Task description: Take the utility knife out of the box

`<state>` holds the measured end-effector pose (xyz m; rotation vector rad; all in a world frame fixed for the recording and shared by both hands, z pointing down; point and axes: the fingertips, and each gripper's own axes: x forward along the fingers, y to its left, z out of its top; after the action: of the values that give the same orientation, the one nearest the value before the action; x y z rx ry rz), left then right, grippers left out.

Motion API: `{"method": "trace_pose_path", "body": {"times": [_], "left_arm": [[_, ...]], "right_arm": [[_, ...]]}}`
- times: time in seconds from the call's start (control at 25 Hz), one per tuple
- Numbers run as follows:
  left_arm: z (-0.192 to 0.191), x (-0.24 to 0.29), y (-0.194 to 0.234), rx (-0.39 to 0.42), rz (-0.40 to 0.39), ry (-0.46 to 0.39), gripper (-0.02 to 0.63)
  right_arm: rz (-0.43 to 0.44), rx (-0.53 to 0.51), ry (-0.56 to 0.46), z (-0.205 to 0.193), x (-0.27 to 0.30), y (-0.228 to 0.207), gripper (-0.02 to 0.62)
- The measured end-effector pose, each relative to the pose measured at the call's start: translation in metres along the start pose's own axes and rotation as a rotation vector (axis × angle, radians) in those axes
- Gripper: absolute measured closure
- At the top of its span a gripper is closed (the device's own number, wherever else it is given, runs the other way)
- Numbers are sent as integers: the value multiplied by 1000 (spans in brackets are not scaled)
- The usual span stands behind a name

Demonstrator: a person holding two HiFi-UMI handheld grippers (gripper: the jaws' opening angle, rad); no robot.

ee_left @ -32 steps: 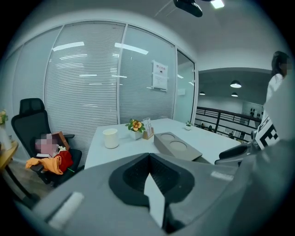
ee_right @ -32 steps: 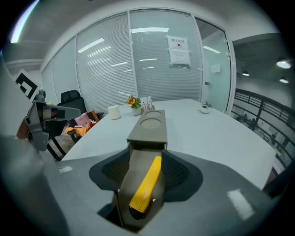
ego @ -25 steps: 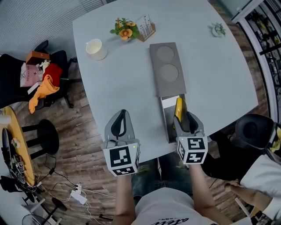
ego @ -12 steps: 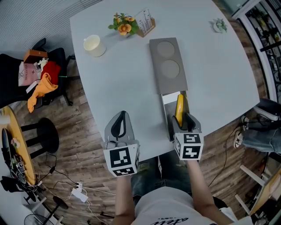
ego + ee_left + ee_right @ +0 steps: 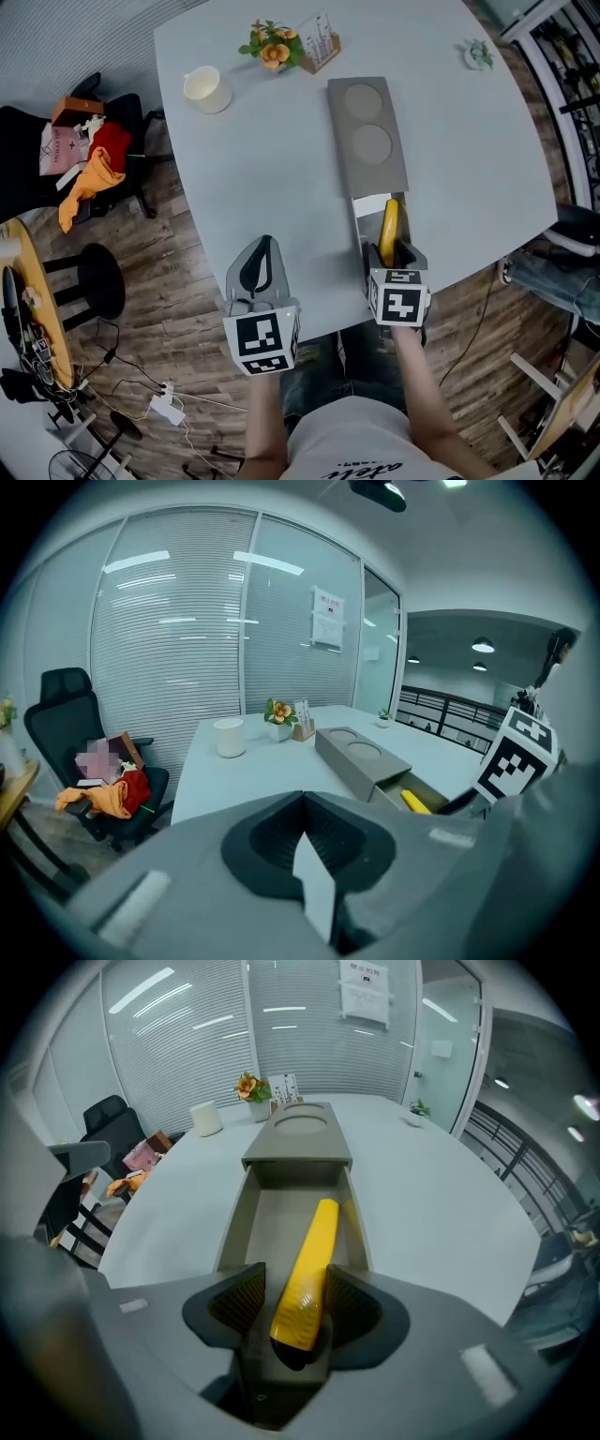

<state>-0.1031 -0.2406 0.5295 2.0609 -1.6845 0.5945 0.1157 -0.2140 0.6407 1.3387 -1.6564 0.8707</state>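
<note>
Right gripper [image 5: 295, 1299] is unclenched, jaws wide, pitched steeply down into the tray [image 5: 234, 1227], straddling the near, black-capped end of the knife [image 5: 311, 1241]. There's a gap between the left pad and the handle. The right pad is close, but I can't confirm contact. No grip yet.

The yellow knife lies lengthwise in the pulled-out tray of the box [image 5: 298, 1143], skewed a bit toward the tray's right wall, far tip near the sleeve mouth. The box is on the bench [image 5: 441, 1213], with the tray end near the bench edge on the person's side.

Left gripper [image 5: 263, 246] is clenched on nothing, off the bench edge, well apart from the box and not bracing it.

Risks, my read:
- The grasp point is at the very end of the handle, so on lifting the long free end could droop or pivot out of the pads.
- The handle sits off-centre between the pads, so closing may shove it against the tray wall instead of clamping it.
- The handle tapers and looks like hard plastic, so it could squirt forward under the squeeze.
- The jaw tips are low in a narrow tray and may catch the floor or a wall.
- Nothing holds the box, so a snagged pull could drag the tray or the whole box toward the bench edge.
- Any forward push during the lift could jam the far tip into the sleeve mouth.
</note>
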Motion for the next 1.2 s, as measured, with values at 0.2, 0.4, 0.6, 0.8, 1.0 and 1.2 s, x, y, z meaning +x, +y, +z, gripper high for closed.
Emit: {"method": "trace_pose_path", "body": {"times": [0.2, 0.4, 0.6, 0.8, 1.0, 1.2], "left_arm": [[-2, -2, 4, -12, 6, 7, 606], [-2, -4, 6, -12, 11, -1, 606], [-3, -4, 7, -22, 7, 2, 606], [-3, -6, 10, -21, 13, -6, 606], [-2, -8, 8, -19, 7, -14, 606], [1, -13, 10, -13, 7, -32, 606]], "right_arm": [[-32, 10, 72, -5, 6, 0, 368], [-48, 20, 122, -8, 10, 1, 376], [-25, 16, 143, -9, 14, 3, 391], [6, 16, 152, -9, 13, 6, 423], [19, 16, 148, -10, 14, 8, 428], [23, 51, 110, -6, 8, 4, 430]]}}
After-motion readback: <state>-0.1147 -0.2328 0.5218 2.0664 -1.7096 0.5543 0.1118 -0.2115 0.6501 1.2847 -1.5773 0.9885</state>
